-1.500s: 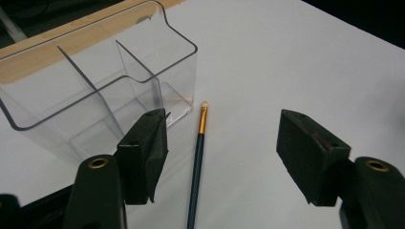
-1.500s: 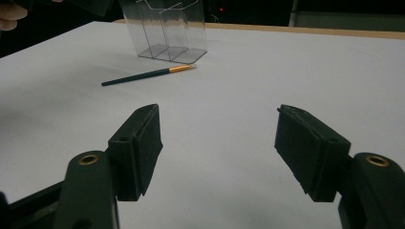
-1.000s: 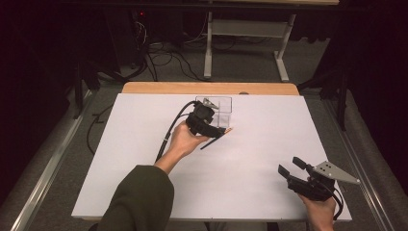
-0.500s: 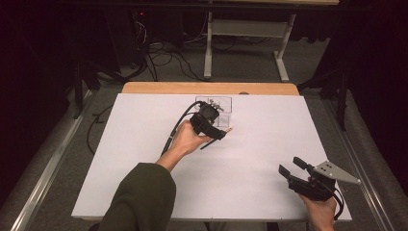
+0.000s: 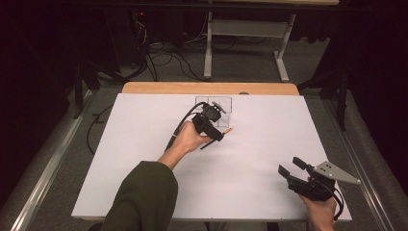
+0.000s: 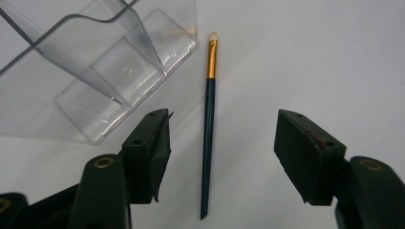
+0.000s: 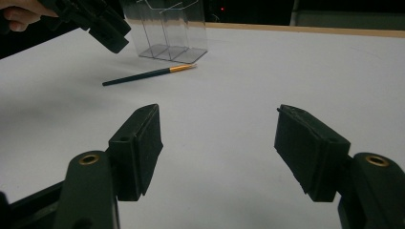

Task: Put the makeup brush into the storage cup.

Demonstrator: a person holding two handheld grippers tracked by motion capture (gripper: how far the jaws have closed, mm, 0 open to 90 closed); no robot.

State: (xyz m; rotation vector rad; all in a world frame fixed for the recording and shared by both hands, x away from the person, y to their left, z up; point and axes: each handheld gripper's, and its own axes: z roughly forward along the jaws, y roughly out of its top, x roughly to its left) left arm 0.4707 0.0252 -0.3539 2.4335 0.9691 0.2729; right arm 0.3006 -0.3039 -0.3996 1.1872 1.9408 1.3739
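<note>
The left claw (image 6: 219, 143) hangs released over a brush (image 6: 209, 119) lying beside a clear box (image 6: 95, 62) on the desk (image 5: 269, 144), while the right claw (image 7: 219, 148) gapes empty.

The clear plastic organizer (image 6: 95, 71) is glossy and smooth, its walls catching pale glints. The makeup brush (image 6: 208, 138) has a dark, slightly shiny handle and a gold metallic ferrule. The white tabletop (image 5: 269, 144) looks matt and smooth, with a light wood edge at the far side. The left gripper (image 6: 222, 152) has matt black pads (image 6: 305, 155) and brass-coloured rivets.
</note>
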